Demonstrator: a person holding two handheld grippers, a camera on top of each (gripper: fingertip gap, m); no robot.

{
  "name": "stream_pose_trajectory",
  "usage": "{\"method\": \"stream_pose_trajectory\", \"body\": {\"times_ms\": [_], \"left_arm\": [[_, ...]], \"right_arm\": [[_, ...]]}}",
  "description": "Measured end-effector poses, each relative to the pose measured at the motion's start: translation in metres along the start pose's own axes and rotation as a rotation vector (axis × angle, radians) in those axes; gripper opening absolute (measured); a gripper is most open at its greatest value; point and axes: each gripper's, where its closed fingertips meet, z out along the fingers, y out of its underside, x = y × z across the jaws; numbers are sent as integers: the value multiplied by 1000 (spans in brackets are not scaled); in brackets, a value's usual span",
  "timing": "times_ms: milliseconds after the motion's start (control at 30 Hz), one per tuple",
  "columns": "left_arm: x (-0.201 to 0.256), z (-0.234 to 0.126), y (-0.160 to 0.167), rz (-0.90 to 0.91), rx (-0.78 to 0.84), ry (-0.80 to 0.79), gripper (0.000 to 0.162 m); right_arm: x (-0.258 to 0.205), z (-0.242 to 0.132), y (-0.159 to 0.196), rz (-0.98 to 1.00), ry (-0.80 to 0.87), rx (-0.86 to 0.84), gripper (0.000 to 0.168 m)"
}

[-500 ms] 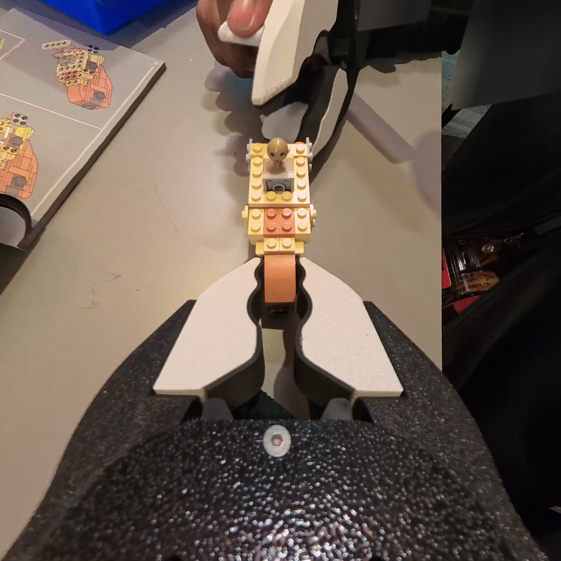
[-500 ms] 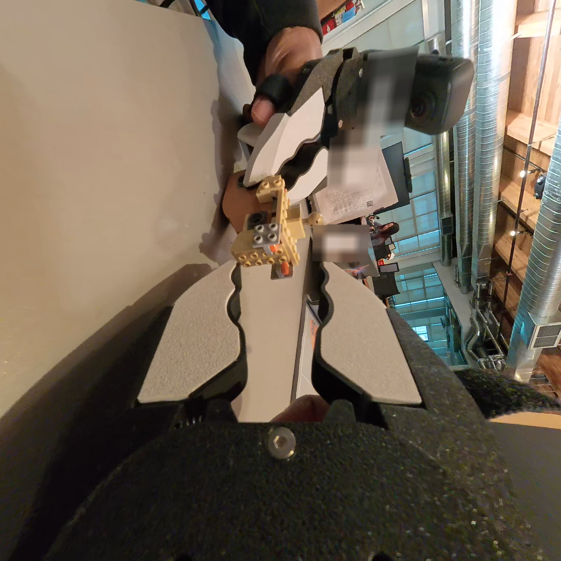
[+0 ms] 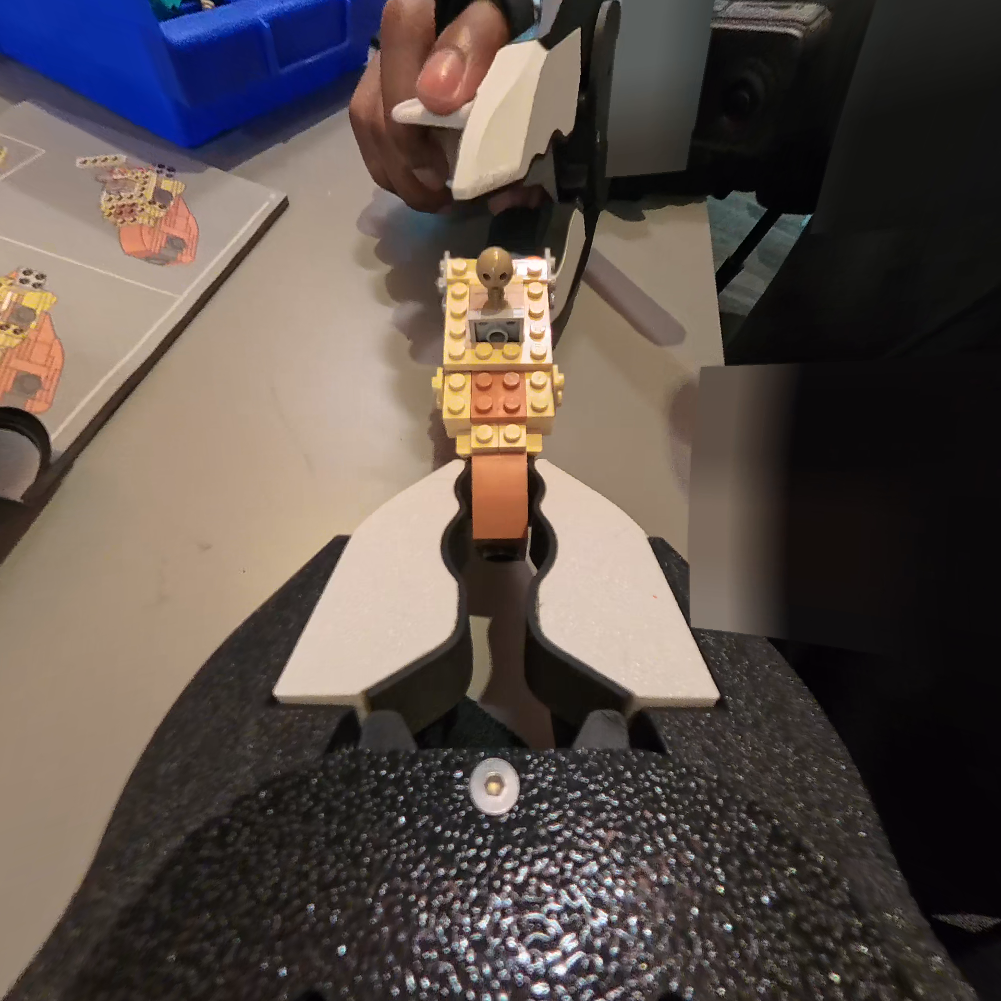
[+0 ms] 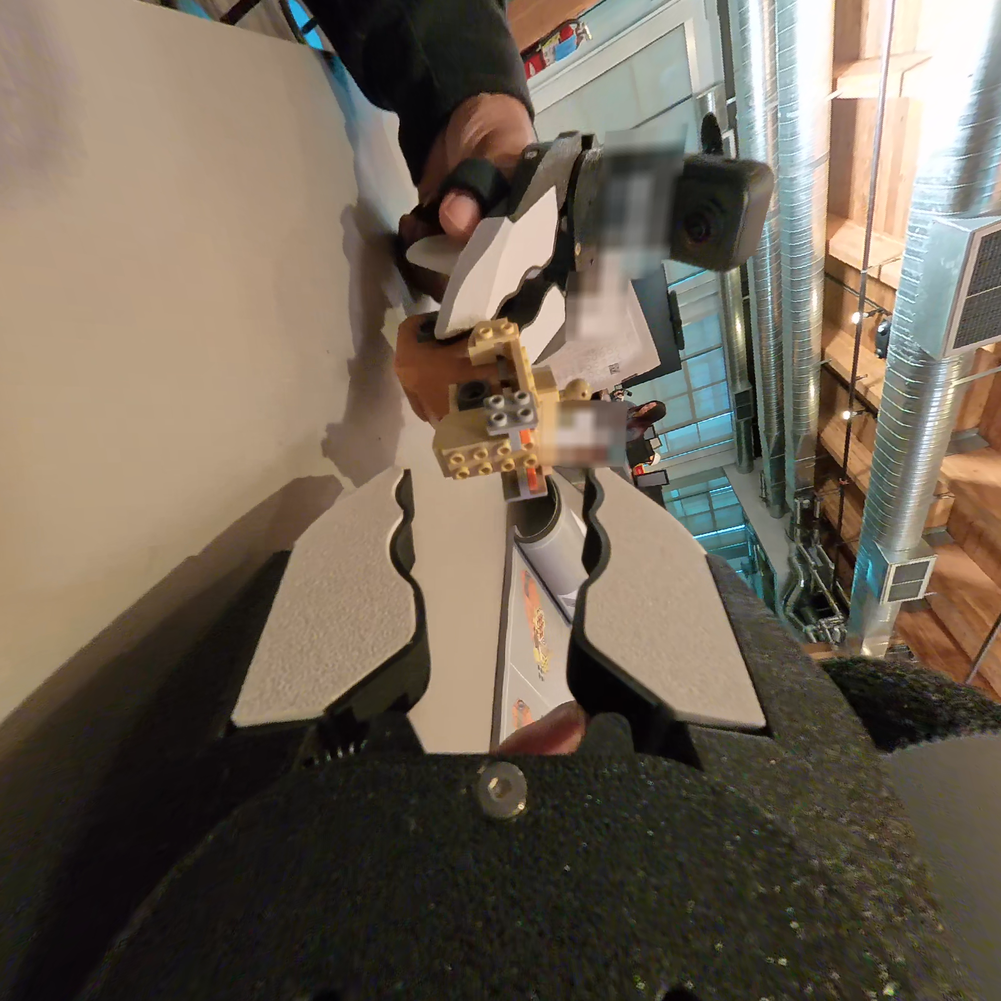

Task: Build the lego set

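The lego model [image 3: 498, 368] is tan and yellow with an orange-brown centre, a grey piece and a tan ball knob on top. My left gripper [image 3: 499, 471] is shut on the model's orange-brown curved end and holds it just above the grey table [image 3: 216, 487]. My right gripper [image 3: 522, 211], held by a hand, hovers beyond the model's far end, turned on its side. In the right wrist view my right gripper [image 4: 495, 482] is open and empty, its tips just short of the model's [image 4: 487, 428] studded end. The left gripper [image 4: 490, 325] shows behind it.
An open instruction booklet [image 3: 108, 244] lies on the table at the left, with a dark tube [image 3: 16, 449] on its near corner. A blue bin [image 3: 189, 65] stands at the back left. The table's edge [image 3: 715, 325] runs close on the right. There is about 6 cm between the tips of the two grippers.
My right gripper has come a little closer to the model's far end, still open. My left gripper keeps its hold on the model.
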Motion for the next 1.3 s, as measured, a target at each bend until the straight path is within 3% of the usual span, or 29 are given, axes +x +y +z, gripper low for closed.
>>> {"method": "stream_pose_trajectory", "body": {"times_ms": [467, 1033, 1300], "left_arm": [[0, 4, -4, -19, -4, 69, 17], [6, 7, 2, 41, -49, 85, 18], [7, 5, 0, 59, -33, 78, 17]], "right_arm": [[-1, 2, -4, -102, 32, -4, 60], [-14, 1, -14, -224, -9, -2, 42], [-13, 1, -15, -243, -3, -12, 41]]}}
